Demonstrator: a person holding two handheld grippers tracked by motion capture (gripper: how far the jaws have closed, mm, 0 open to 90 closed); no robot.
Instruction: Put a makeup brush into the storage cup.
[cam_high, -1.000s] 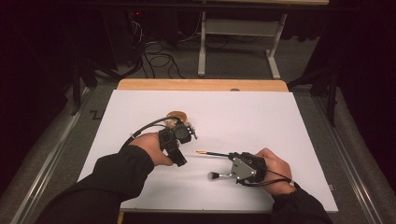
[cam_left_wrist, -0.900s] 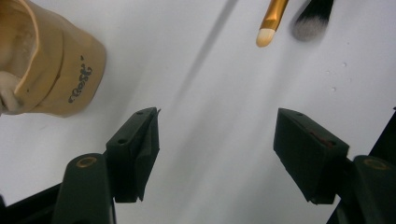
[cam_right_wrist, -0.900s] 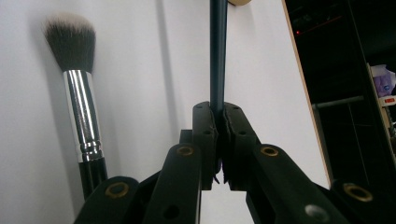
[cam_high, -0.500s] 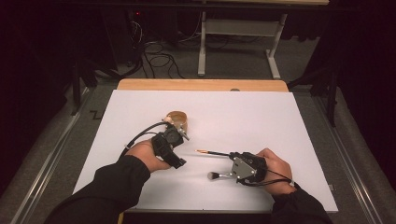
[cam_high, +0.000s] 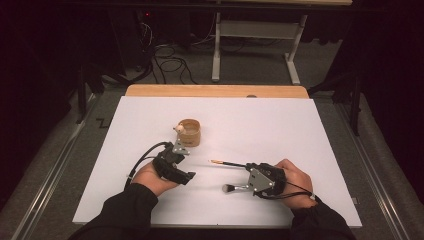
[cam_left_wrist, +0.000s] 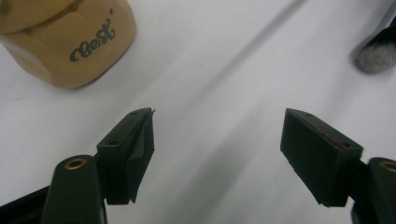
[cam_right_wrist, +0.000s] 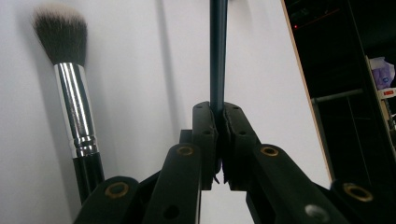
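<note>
A small wooden cup (cam_high: 190, 131) marked "Best" (cam_left_wrist: 70, 42) stands on the white table mid-left. My left gripper (cam_high: 184, 162) (cam_left_wrist: 219, 126) hovers low just in front of it. Its jaws are open, have just been opening further, and hold nothing. My right gripper (cam_high: 250, 169) (cam_right_wrist: 218, 114) rests near the front edge, shut on the dark handle of a thin brush (cam_high: 227, 163) (cam_right_wrist: 218, 51) whose tip points left. A fluffy makeup brush (cam_high: 231, 188) (cam_right_wrist: 70, 84) with a chrome ferrule lies on the table beside the right gripper; its bristles (cam_left_wrist: 373, 56) also show in the left gripper view.
The white table top (cam_high: 280, 125) has a wooden strip (cam_high: 215, 91) along its far edge. Beyond it are cables (cam_high: 165, 60) on the floor and a desk frame (cam_high: 255, 35).
My left gripper has come down and back from the cup toward the near edge, with its jaws a little wider. The right gripper and both brushes have kept still.
</note>
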